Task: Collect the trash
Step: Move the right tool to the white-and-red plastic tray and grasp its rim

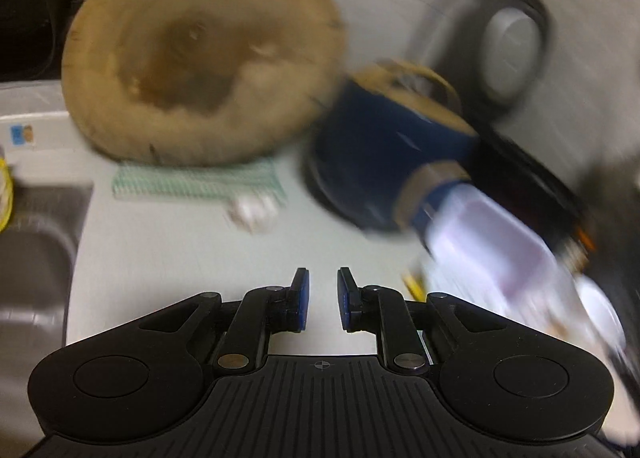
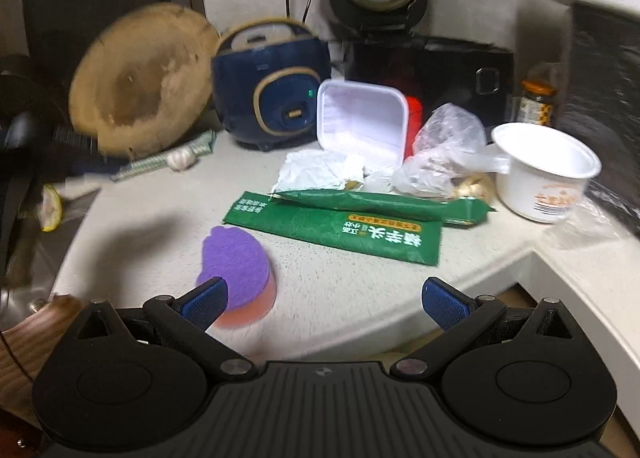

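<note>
Holding the right gripper [image 2: 324, 300] low and level over the front edge of the pale, grainy counter [image 2: 340, 290], I am keeping its jaws spread wide with nothing between the ribbed blue pads [image 2: 442, 303]. A purple-topped, orange-bottomed sponge [image 2: 240, 272] is sitting just ahead of the gripper's left finger, soft and felt-like. Beyond it the trash is lying in a loose cluster: two flat glossy green wrappers [image 2: 340, 232] with printed lettering, one overlapping the other, a crumpled white paper [image 2: 320, 172], a crinkled clear plastic bag [image 2: 444, 150], a square white plastic tray [image 2: 362, 124] propped on edge, and a round white instant-noodle cup [image 2: 546, 170] standing upright at the right. Behind these, a dark blue rice cooker [image 2: 272, 86] is sitting beside a round, stained wooden chopping board [image 2: 144, 82] leaning upright. I am holding the left gripper [image 1: 324, 298] above the same counter, tilted so that its view is rolling and badly smeared; its jaws are nearly closed, a narrow gap showing between the pads, gripping nothing. Ahead of it I am making out a garlic bulb [image 1: 254, 212] by a green checked cloth [image 1: 200, 180], and a steel sink [image 1: 36, 242] at the left.
</note>
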`<state>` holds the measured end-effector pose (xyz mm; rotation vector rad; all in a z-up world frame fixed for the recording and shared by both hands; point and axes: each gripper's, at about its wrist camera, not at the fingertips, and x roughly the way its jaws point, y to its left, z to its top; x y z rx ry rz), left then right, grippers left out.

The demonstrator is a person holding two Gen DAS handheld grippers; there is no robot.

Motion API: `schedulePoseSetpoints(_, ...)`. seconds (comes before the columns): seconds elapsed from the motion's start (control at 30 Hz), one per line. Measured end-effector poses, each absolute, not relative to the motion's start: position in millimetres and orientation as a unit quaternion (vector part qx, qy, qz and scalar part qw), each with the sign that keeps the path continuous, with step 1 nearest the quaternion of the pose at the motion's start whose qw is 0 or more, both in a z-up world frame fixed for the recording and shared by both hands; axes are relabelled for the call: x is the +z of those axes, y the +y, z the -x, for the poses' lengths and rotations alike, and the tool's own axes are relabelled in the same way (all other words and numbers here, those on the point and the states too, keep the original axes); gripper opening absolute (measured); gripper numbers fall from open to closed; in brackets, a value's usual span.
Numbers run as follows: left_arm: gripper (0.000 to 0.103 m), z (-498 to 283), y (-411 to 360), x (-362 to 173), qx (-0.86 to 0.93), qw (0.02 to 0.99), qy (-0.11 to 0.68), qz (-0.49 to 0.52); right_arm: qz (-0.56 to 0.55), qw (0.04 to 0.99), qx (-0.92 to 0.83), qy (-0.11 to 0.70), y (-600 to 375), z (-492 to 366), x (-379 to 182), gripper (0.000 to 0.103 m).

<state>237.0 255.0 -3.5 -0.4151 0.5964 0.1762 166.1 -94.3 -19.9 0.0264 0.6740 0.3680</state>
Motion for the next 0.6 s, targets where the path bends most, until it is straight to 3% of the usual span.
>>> schedulePoseSetpoints(0.27, 0.018, -367.5, 334.8, -60.7, 0.129, 0.917, 0.306, 0.223, 0.008, 0.909, 0.182, 0.374, -49.5, -216.5, -35.8, 0.103)
schedulePoseSetpoints(0.4, 0.023, -378.0, 339.3, -87.7, 0.122, 0.92, 0.317, 0.196, -0.01, 0.894, 0.23, 0.383, -32.1, -223.3, -39.6, 0.103)
schedulePoseSetpoints(0.6, 0.027, -365.8, 323.9, -86.6, 0.05, 0.929, 0.334, 0.152, 0.042, 0.883, 0.243, 0.398, -10.9, -225.0, -62.0, 0.103)
